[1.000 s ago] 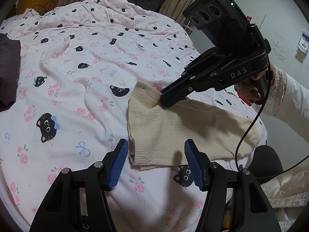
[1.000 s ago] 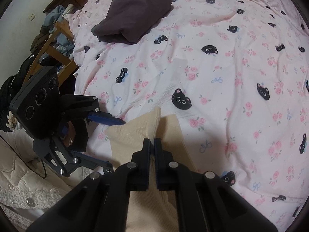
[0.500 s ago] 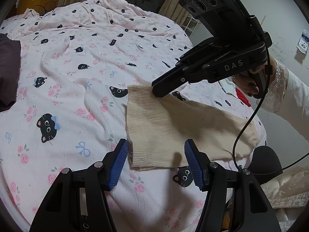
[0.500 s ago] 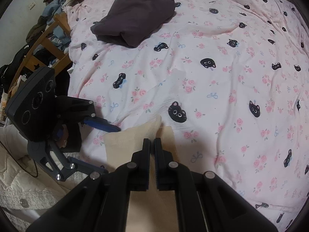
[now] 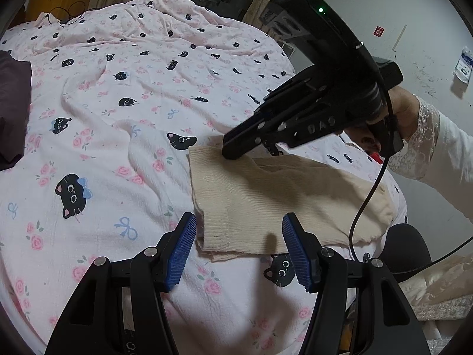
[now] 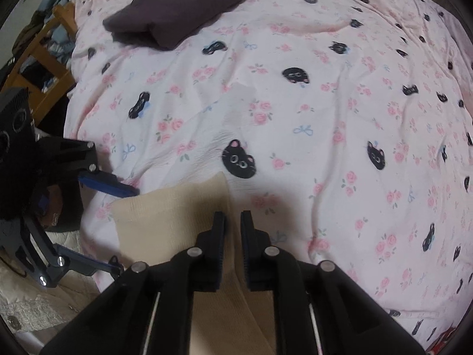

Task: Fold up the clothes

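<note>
Right tool (image 6: 232, 217) just parted, released beige garment (image 5: 266, 195) flat on bed

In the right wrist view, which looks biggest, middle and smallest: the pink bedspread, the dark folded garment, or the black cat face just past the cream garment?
1. Bedspread, filling most of the view.
2. Dark garment, though it lies farther away.
3. Cat face, smallest.

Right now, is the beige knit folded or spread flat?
Folded. The beige knit lies doubled on the bedspread: a second layer's edge shows under its near hem. How many folds, cannot tell.
</note>
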Motion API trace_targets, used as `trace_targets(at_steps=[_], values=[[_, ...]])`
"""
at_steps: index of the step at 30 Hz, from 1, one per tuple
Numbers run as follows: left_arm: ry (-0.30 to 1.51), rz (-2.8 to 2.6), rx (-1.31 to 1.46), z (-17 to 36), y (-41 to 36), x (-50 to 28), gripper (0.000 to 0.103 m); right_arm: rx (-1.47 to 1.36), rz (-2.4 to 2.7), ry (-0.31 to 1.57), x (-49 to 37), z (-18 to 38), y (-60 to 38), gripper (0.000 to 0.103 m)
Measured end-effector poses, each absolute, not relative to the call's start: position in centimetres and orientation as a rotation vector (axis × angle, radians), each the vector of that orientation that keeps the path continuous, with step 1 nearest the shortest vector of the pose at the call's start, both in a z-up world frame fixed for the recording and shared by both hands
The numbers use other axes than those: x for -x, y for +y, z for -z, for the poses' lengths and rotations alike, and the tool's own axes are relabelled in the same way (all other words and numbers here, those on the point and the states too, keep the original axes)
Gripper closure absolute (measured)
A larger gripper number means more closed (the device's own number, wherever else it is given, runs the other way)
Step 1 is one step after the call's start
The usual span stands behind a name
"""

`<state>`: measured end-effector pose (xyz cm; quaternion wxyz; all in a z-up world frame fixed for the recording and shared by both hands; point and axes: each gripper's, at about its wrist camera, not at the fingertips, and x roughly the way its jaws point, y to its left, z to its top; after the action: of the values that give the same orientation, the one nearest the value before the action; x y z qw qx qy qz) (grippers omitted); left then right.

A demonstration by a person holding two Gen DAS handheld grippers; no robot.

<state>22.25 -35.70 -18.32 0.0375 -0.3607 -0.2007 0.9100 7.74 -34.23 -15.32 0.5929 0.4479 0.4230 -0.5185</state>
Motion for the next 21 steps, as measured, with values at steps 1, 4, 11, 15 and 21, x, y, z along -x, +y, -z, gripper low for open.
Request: trace_targets(at_steps=[1, 4, 11, 15, 21], values=[[-0.612, -2.792, 1.107, 18.3, -35.7, -22.2, 0.048, -1.050, 1.221, 0.958, -7.1, 14.9, -34.0, 0.084], [-0.605, -2.782, 1.100, 18.3, -35.5, -22.2, 0.048, -1.075, 1.253, 0.880, -5.0, 13.6, -32.7, 0.075], [-0.584, -2.762, 1.022, 17.6, -34.9, -22.7, 0.047, -1.116, 1.239, 0.850, -2.3, 12.4, -28.3, 0.074], [-0.643, -2.783, 1.005, 17.5, -35.8, -23.0, 0.047, -1.134, 1.231, 0.875, -2.0, 12.9, -26.1, 0.074], [-0.720, -2.855, 0.905, 16.6, -37.3, -24.2, 0.047, -1.176, 1.189, 0.889, -1.5, 13.9, -23.9, 0.074]])
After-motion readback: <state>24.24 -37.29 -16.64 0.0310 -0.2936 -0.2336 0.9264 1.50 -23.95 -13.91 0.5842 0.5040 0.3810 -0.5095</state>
